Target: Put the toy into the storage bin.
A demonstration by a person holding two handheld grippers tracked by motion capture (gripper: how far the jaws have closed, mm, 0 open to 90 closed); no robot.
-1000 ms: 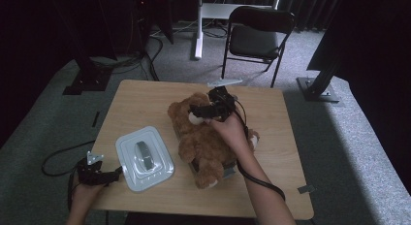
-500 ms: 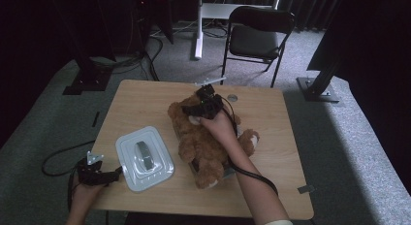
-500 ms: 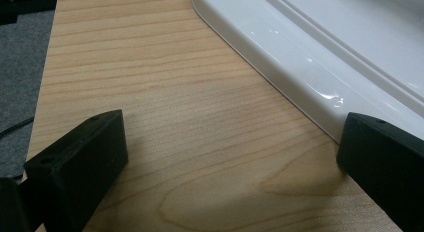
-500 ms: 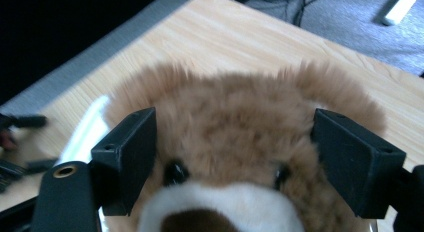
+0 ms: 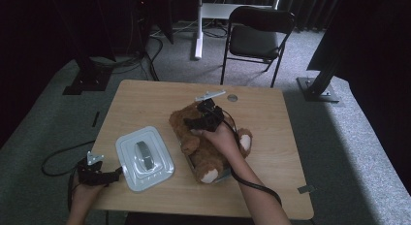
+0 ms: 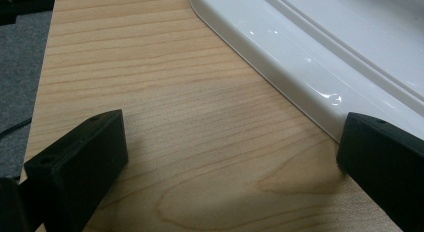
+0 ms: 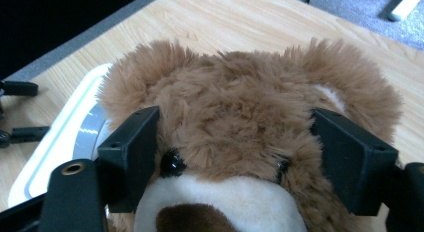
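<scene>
Dim surroundings; tabletop evenly lit; close-ups sharp

Teddy bear (image 5: pixel 203 142) lies right of lid (image 5: pixel 144 158).

No text, label, brand, number or sign can be read in any of the views. The white lid (image 5: pixel 144 158) at the bench's (image 5: pixel 160 96) seven o'clock is seen to be unmarked, and no tag or lettering is made out on the teddy bear (image 7: pixel 240 132).
</scene>
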